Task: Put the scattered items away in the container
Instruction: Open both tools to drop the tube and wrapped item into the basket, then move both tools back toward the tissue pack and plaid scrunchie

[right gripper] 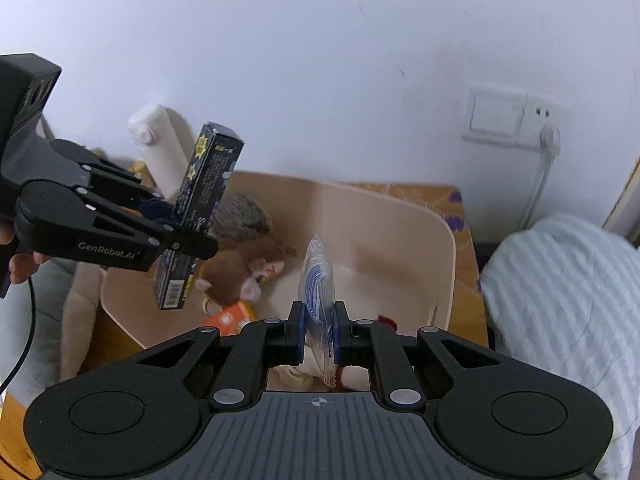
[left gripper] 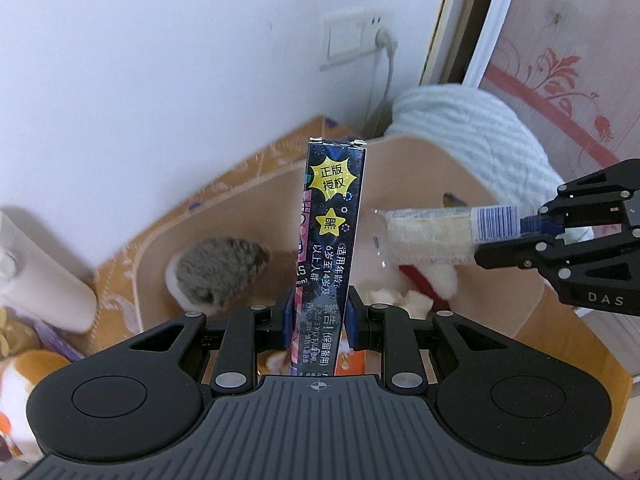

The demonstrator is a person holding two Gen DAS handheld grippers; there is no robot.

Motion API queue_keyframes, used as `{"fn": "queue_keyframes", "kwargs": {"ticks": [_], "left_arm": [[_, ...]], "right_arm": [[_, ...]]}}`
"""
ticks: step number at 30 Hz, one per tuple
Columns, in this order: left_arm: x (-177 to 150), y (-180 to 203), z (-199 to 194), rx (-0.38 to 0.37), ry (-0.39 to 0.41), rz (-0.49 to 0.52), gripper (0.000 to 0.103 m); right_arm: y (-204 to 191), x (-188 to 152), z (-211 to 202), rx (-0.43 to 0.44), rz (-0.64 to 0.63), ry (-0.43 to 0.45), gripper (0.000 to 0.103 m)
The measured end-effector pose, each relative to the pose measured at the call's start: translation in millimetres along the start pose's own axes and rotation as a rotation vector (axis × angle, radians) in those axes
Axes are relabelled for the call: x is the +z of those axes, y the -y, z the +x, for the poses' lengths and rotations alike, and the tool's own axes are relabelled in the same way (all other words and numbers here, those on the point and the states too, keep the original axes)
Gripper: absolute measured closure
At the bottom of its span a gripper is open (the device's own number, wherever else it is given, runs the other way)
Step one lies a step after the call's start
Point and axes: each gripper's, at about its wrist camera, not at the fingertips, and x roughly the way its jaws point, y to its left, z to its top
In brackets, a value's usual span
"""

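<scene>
Hidden: the dark box (left gripper: 332, 236) is blocking part of the beige bin (left gripper: 416, 168) in the left wrist view, and its lower end is running out of sight behind the gripper body; the clear packet (right gripper: 318, 280) is showing only its thin edge in the right wrist view, so its printing is hard to read there.
Blurred: the grey plush (left gripper: 218, 268) and the white plush (left gripper: 432, 284) inside the bin are looking soft and smeared; I cannot make out details.
Left gripper (left gripper: 319, 316): its pads are clamping the dark box from both sides near the lower end.
Box axis: the long axis is standing roughly upright, top end pointing toward the wall, hanging over the bin's near left part.
Right gripper (right gripper: 319, 330): it is pinching the clear packet between its blue pads.
Packet axis: seen from the left camera, the packet is lying nearly level, its free end pointing toward the box, above the bin.
</scene>
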Motion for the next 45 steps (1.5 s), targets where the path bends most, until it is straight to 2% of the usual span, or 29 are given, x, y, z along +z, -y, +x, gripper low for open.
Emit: {"fn": "queue_keyframes", "kwargs": {"ticks": [5,7,9,11,13,14,16,20,22,27,29,31,34,41,45], "left_arm": [[-3,-2,17,0.007,-0.061,-0.021,0.078],[-5,-2,21,0.019,-0.074,-0.022,0.075],[-7,-4,23,0.016,-0.081,-0.036,0.057],[-11,-4,23,0.035,-0.082,-0.045,0.045],[-12,-4,22,0.045,-0.075,-0.045,0.043],[-13,-4,21,0.045,-0.075,-0.05,0.041],[-13,-4,19,0.047,-0.07,-0.06,0.039],[-15,-5,7,0.05,-0.042,-0.078,0.036],[-17,-7,-1,0.051,-0.028,-0.091,0.036],[-27,-14,-27,0.052,0.026,-0.167,0.034],[-35,-16,-38,0.053,0.048,-0.199,0.033],[-45,-16,-49,0.066,0.071,-0.218,0.032],[-62,-16,-62,0.096,0.088,-0.236,0.032],[-105,-17,-84,0.152,0.091,-0.313,0.03],[-132,-3,-88,0.141,0.064,-0.313,0.03]], "right_arm": [[8,-4,21,-0.012,0.015,-0.047,0.091],[10,-5,29,-0.015,0.014,-0.067,0.09],[10,-5,35,-0.015,0.016,-0.082,0.09],[10,-6,37,-0.012,0.023,-0.09,0.083],[9,-6,36,-0.017,0.024,-0.088,0.063],[8,-6,35,-0.02,0.022,-0.083,0.058],[7,-6,31,-0.03,0.016,-0.077,0.043],[7,-5,22,-0.041,0.02,-0.065,0.035],[7,-4,17,-0.048,0.023,-0.055,0.027],[3,-7,1,-0.054,0.022,-0.033,0.023],[2,-10,-6,-0.058,0.025,-0.023,0.016],[0,-15,-14,-0.056,0.031,-0.01,0.012],[-2,-22,-23,-0.051,0.044,-0.002,0.011],[-11,-44,-37,-0.041,0.064,-0.011,0.01],[-18,-59,-36,-0.028,0.074,-0.042,0.01]]}}
